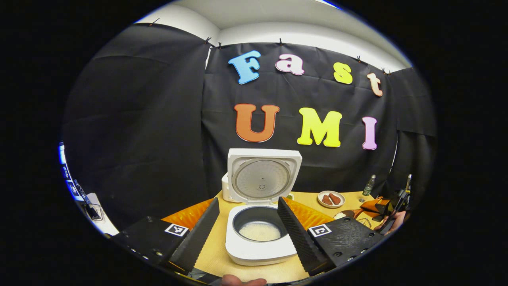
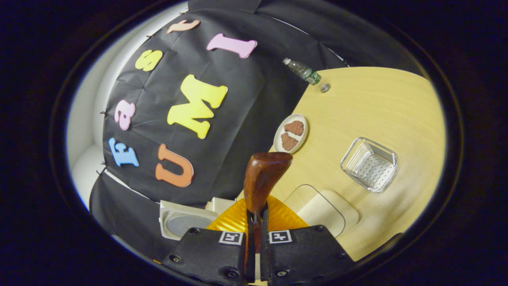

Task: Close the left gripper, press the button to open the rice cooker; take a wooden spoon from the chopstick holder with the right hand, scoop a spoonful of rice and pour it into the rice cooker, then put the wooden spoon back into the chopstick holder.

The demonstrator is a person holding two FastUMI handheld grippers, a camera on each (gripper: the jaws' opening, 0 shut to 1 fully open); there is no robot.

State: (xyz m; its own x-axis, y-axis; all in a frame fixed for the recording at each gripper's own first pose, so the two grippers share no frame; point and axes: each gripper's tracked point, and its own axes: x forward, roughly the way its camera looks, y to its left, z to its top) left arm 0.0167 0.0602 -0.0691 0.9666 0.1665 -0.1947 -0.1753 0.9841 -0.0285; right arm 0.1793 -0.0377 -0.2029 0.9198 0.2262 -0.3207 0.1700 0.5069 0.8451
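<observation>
In the left gripper view the rice cooker [image 1: 260, 238], a white rounded-square body, stands on the pale wood-grain table [image 1: 214, 254] with its lid [image 1: 262, 179] swung fully upright, showing a round, dull metal inner plate. Its dark inner pot [image 1: 258, 225] holds a shallow, pale layer of rice [image 1: 260, 231]. The left claw [image 1: 248, 214] is spread wide and holds nothing, its two ribbed fingers [image 1: 198, 232] framing the cooker on either side. Behind the cooker lies a ridged orange mat [image 1: 190, 214], and to the cooker's right a small white plate [image 1: 331, 198] with two brown pieces and a clear bottle [image 1: 369, 185]. In the right gripper view the right claw [image 2: 257, 216] is closed on the wooden spoon [image 2: 264, 174], both fingers pinching its neck; the smooth, glossy brown bowl rises above them, its handle hidden between the fingers. That view is tilted; the cooker's lid is cut off at the lower left of the spoon. A clear, dimpled square dish [image 2: 370, 164] sits on the table to the spoon's right.
</observation>
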